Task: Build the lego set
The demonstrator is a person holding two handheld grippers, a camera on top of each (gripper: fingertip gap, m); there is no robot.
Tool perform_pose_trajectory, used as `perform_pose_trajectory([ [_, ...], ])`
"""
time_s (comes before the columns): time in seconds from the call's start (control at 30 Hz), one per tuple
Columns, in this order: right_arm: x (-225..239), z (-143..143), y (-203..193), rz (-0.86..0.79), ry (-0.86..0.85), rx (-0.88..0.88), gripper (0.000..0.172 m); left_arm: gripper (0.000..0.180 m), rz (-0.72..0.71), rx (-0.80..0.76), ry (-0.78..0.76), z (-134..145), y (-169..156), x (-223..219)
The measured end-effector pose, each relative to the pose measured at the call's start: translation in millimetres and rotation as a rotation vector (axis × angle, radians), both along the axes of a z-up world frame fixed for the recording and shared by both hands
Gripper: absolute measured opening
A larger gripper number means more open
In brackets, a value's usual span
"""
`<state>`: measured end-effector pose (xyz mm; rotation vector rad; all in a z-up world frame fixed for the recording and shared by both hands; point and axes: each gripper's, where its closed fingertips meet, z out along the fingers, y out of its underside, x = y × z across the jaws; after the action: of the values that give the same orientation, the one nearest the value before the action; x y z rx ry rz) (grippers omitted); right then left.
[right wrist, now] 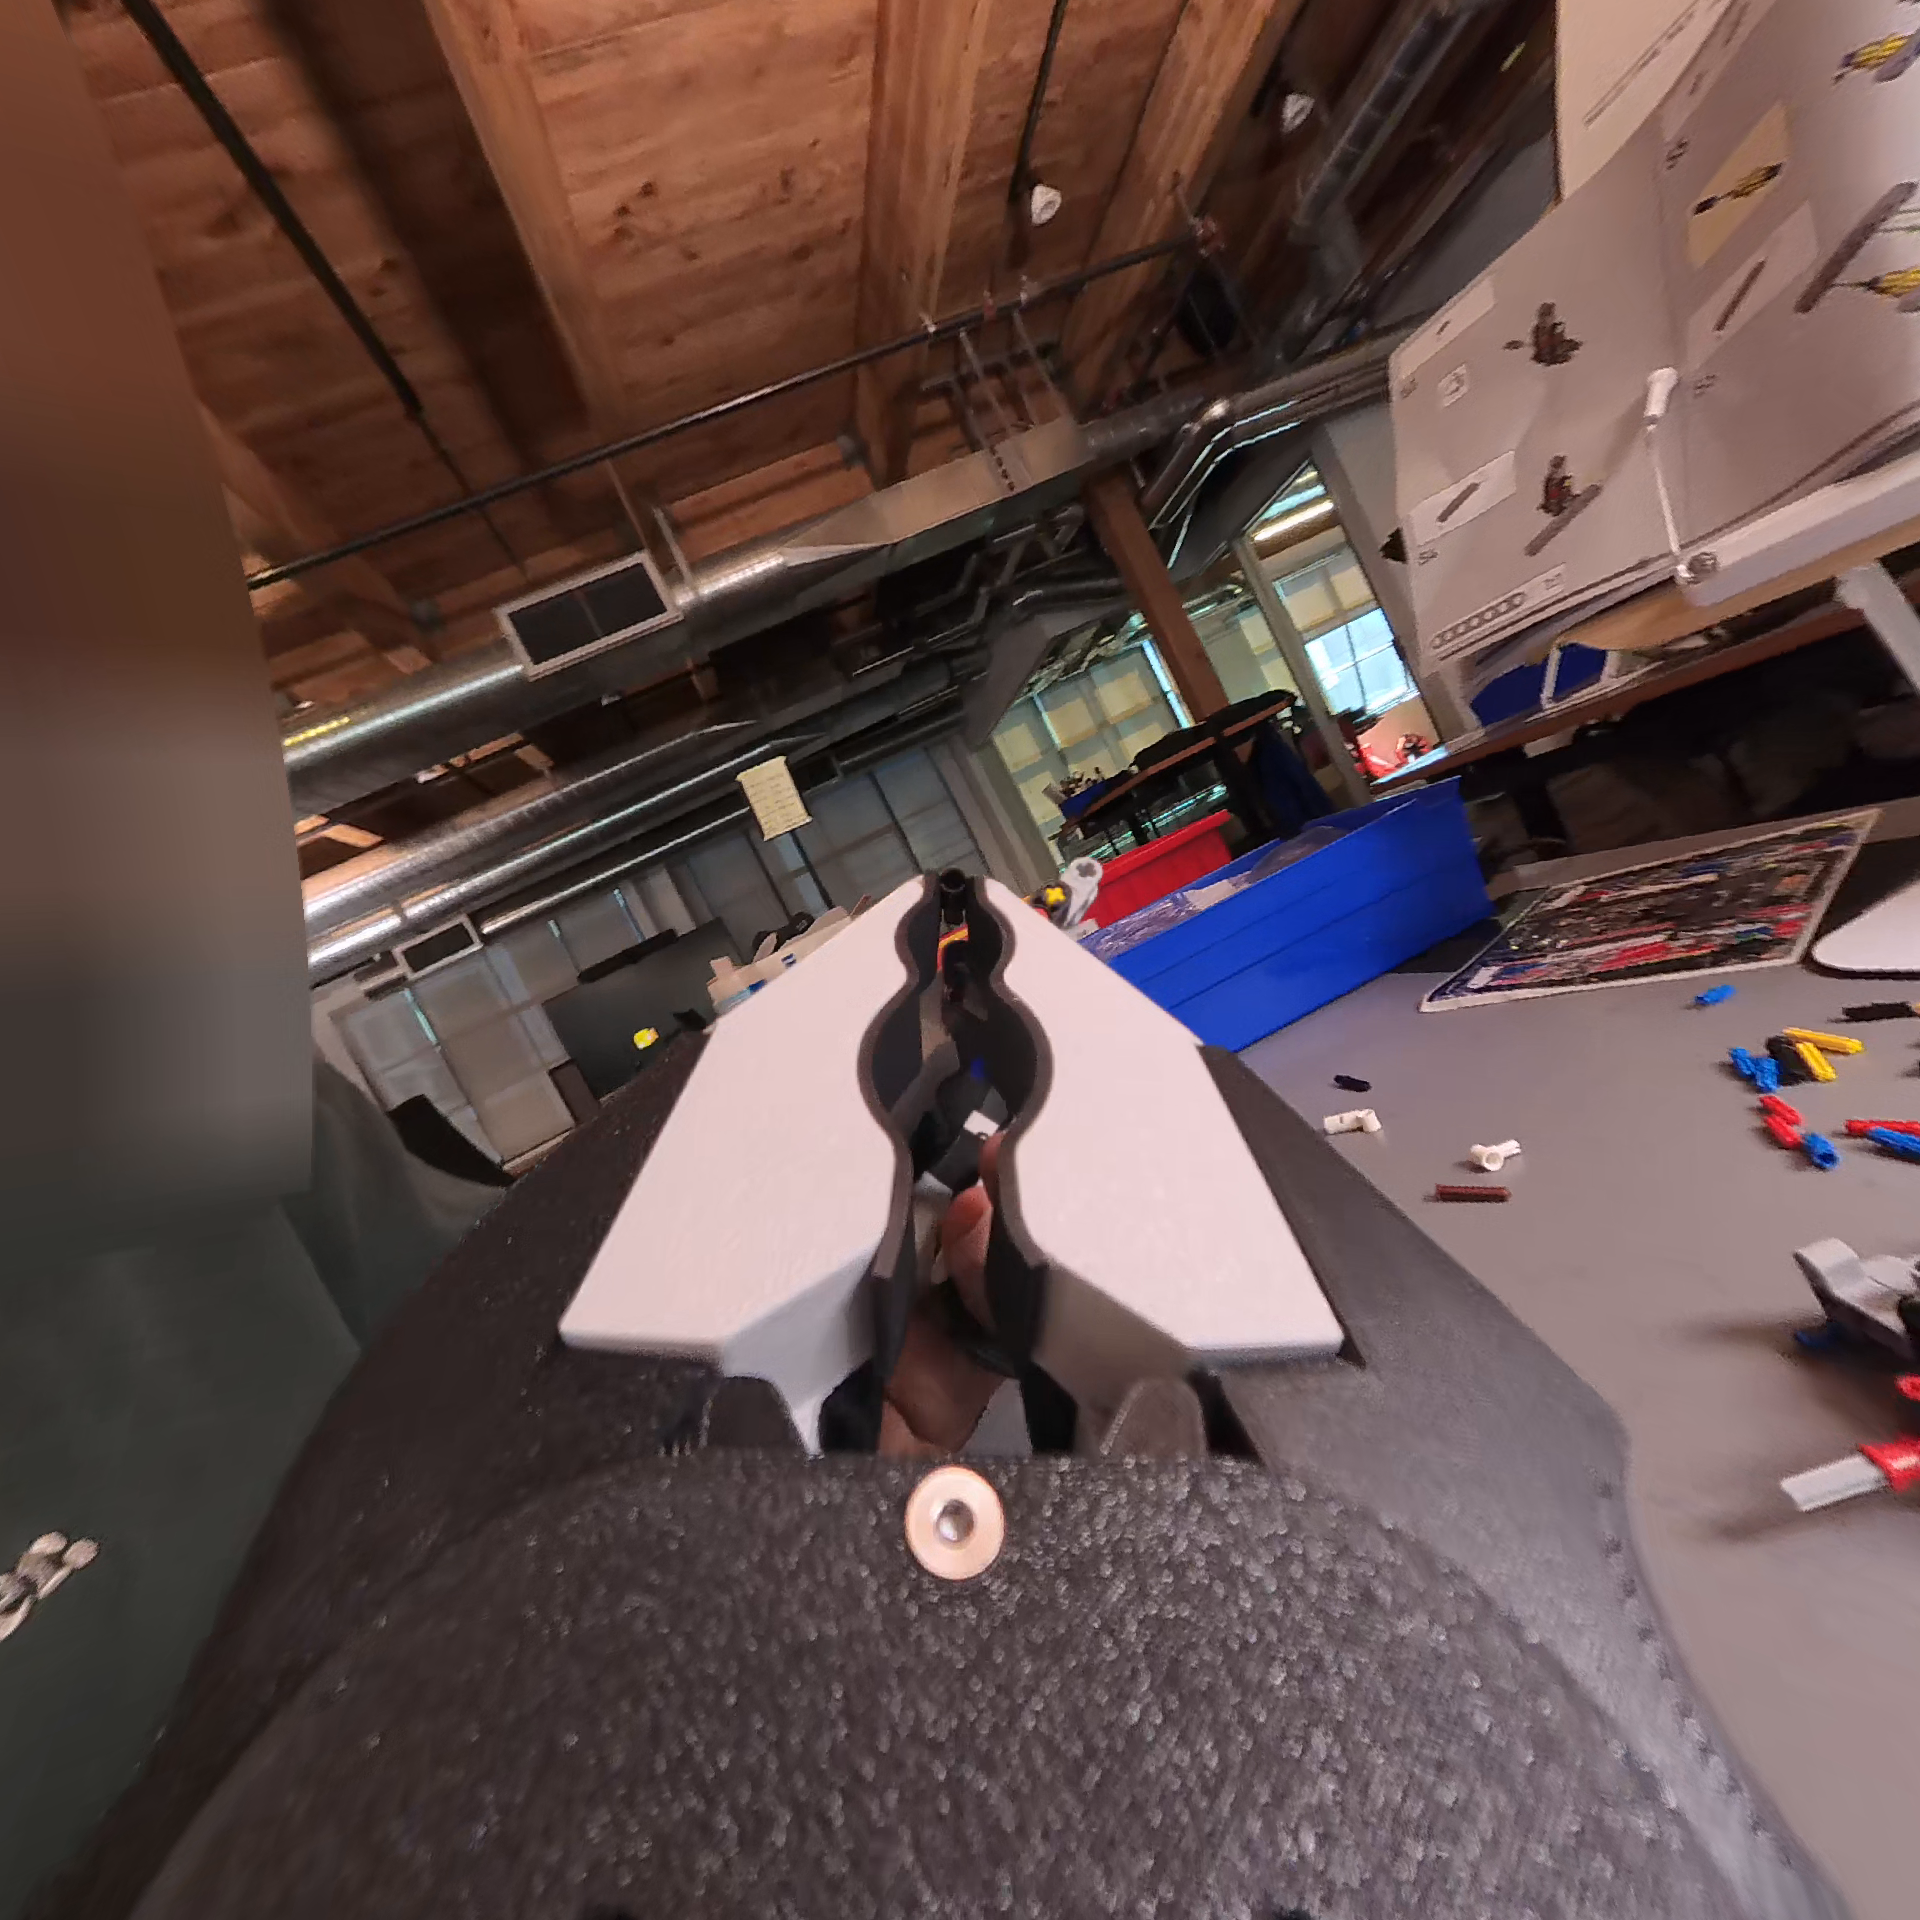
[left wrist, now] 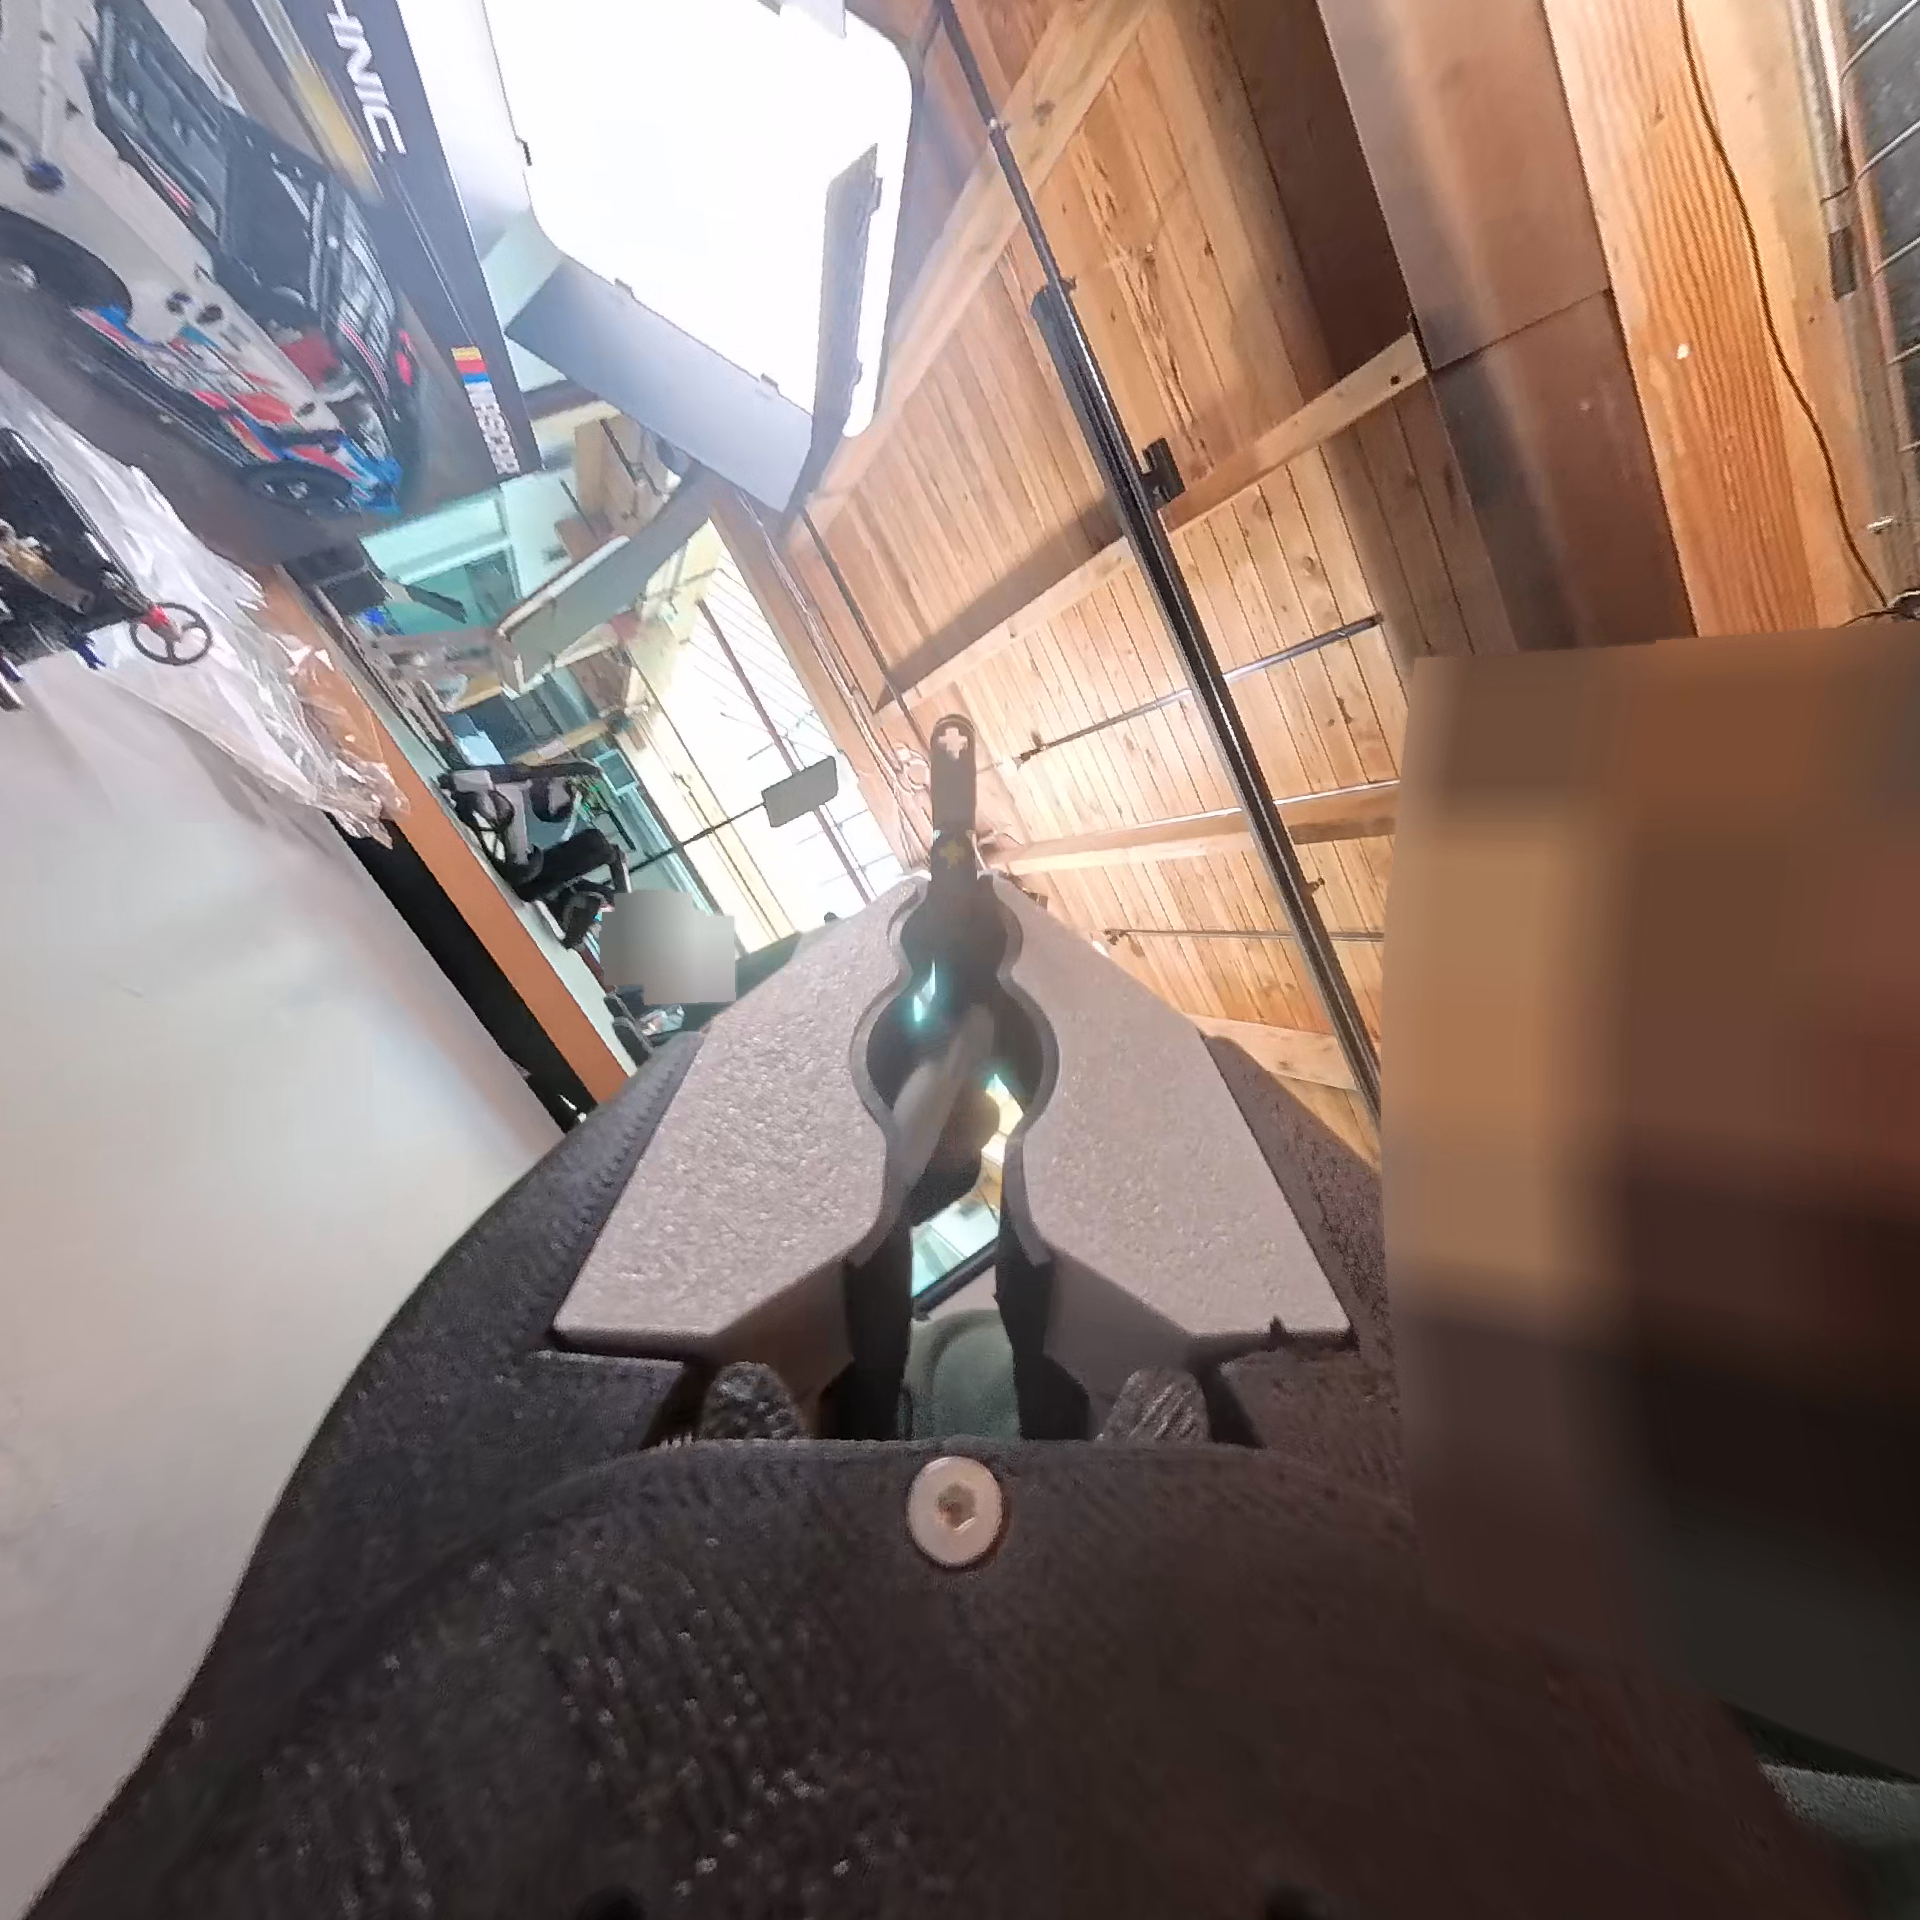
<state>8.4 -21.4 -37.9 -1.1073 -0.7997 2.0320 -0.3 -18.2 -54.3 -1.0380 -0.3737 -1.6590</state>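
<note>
At frame centre, the left gripper (left wrist: 954,883) has its jaws closed on a dark slotted beam (left wrist: 956,774) raised against the wooden ceiling (left wrist: 1195,416). The right gripper (right wrist: 956,896) pinches a small black pin (right wrist: 952,886); loose pieces (right wrist: 1787,1070) lie on the grey counter (right wrist: 1558,1299) at right.

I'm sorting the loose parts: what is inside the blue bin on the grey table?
The blue bin shows clear plastic bags heaped above its rim, with white and blue bits under them. Its near wall hides everything lower down, and the right gripper covers its left end.
</note>
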Motion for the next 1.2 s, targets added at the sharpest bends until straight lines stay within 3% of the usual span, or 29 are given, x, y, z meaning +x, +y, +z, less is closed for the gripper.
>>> perform_pose_trajectory([
  [0.03,-1.3,-1.3,1.0,-0.020,-0.005,-0.016,0.003,0.005,0.021,-0.005,0.011,-0.1,0.9,-1.0],
  [0.3,-4.7,-8.6,-0.7,-0.014,-0.036,-0.022,0.003,0.005,0.086,-0.031,0.050,-1.2,2.7,-8.9],
  [1.2,-5.7,-19.7,1.4,0.017,-0.127,0.131,0.003,0.005,0.059,-0.034,0.078,-11.8,3.0,-8.3],
])
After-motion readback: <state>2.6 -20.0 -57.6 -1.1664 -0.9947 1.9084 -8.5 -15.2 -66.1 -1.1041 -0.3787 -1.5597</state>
